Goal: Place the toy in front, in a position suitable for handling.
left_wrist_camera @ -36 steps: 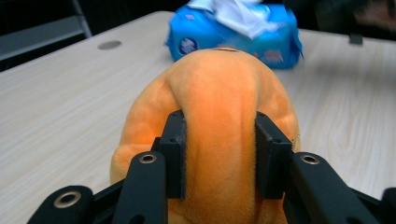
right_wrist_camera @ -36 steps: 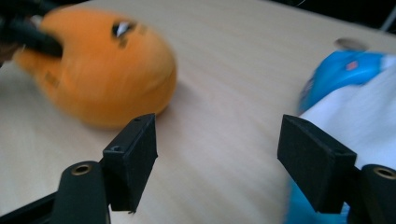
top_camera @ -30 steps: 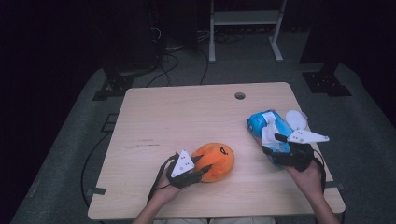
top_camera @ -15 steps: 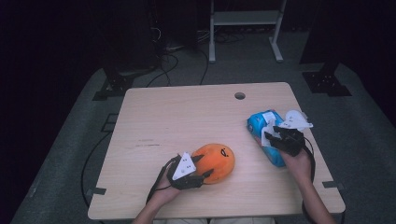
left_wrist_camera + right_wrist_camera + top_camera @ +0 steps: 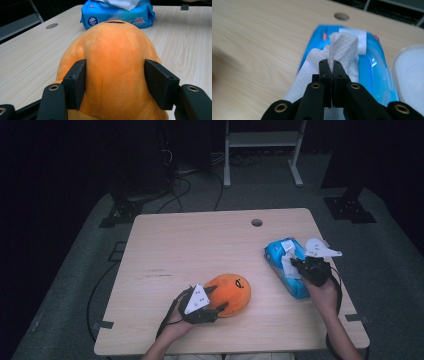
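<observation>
An orange plush toy lies on the table's near side. My left gripper has it between the jaws from behind. Those jaws have just been opening, and in the left gripper view the pads still dent the plush toy on both sides. A blue pack of wet wipes lies at the right with its white lid flipped open. My right gripper has just been closing and is shut on the white wipe that sticks up from the pack.
The wooden table has a round cable hole near its far edge. Behind it on the dark floor stand a white shelf frame and several cables. The right gripper hangs close to the table's right edge.
The right gripper has moved left and down onto the wipes pack, and its jaws have closed on the wipe. The left jaws have spread wider around the plush toy, and that hand stayed put.
</observation>
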